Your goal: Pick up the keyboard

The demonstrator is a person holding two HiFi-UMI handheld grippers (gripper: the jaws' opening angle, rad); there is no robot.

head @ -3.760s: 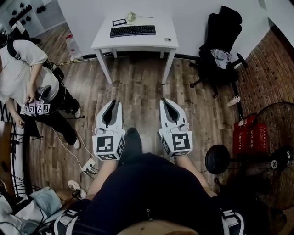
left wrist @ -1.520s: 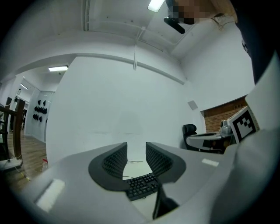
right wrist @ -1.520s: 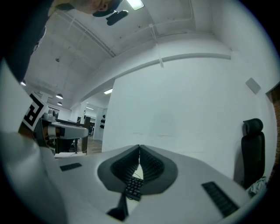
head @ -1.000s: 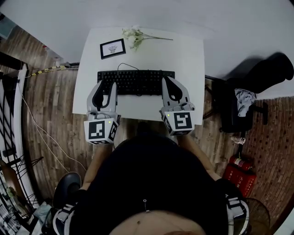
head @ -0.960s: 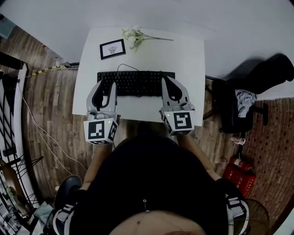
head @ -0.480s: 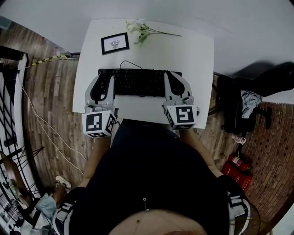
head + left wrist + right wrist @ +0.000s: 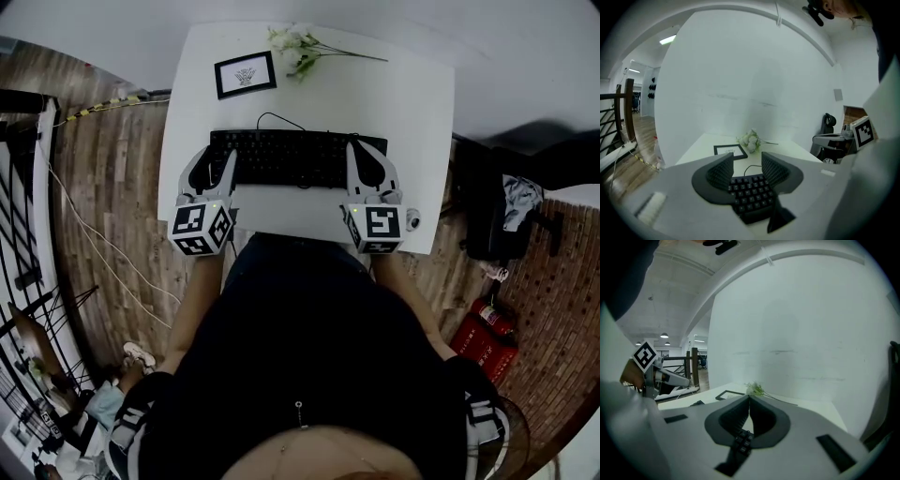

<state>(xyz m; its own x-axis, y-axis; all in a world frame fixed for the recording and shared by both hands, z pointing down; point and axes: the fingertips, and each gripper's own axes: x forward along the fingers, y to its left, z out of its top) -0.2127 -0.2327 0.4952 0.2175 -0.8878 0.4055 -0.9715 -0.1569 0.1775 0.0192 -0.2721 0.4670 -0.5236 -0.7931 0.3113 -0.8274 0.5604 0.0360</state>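
The keyboard [image 7: 298, 157] lies flat on the bench [image 7: 412, 112], not yet gripped or lifted, so the whole pick-up is left. The left claw [image 7: 216, 159] has just been opening. It is spread at the keyboard's left end, with keys showing between its jaws but no pad pressing them. The right claw [image 7: 367, 159] is pressed together and empty, poised at the right end.

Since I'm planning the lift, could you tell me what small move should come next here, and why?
Probably open the right gripper: its jaws are closed together above the right end of the keyboard, so it cannot take hold yet. The left gripper has just been opening its jaws, and the keyboard's left end shows between them, not clamped.
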